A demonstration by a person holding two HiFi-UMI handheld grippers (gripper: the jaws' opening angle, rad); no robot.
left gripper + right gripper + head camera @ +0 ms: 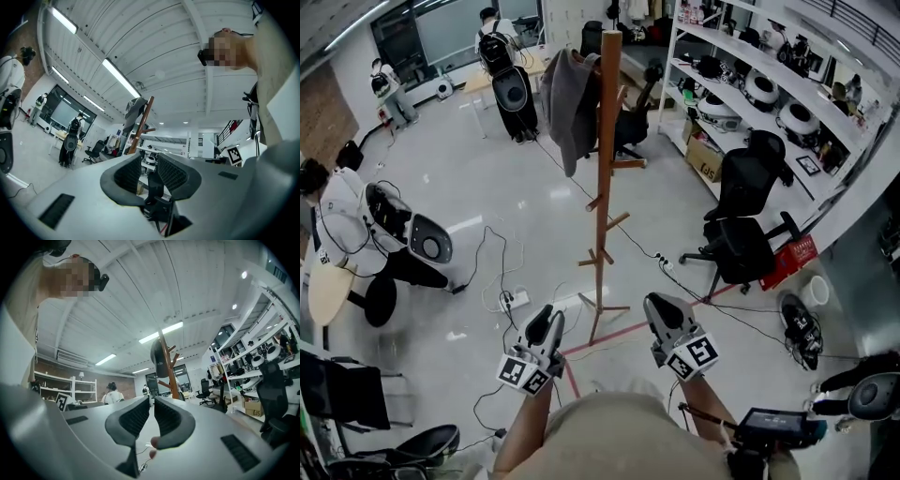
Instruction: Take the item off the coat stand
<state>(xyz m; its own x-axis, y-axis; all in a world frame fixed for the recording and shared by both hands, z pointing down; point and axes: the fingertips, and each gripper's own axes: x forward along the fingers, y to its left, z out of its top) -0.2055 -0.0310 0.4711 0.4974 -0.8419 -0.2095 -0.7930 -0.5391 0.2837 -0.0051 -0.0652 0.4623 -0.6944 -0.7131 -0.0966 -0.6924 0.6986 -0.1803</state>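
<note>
**Mia:** Is the job done yet?

**Ben:** No; none of it is done, I think; the grey jacket (570, 108) hangs on the coat stand (606, 169), up near the top of it.

**Mia:** Where are the grabbers?

**Ben:** Both are low down, in front of the foot of the coat stand and well apart from the jacket; the left gripper (549, 317) is a bit to the left of the foot; the right gripper (662, 304) is a bit to the right of it; both point toward the stand.

**Mia:** Are they holding something?

**Ben:** No; the left gripper's jaws stand a little apart with nothing between them; the right gripper's jaws are nearly together, with just a thin gap, and nothing is in there either.

**Mia:** Which way does the jacket go?

**Ben:** Its long side runs up and down, beside the stand's pole; its top is hooked up high on the stand; its bottom edge points down to the floor; it droops on the left side of the pole as seen from the head.

**Mia:** So what is left?

**Ben:** I guess all of it; get close to the stand, reach up, pinch the jacket, and lift it off.
</note>
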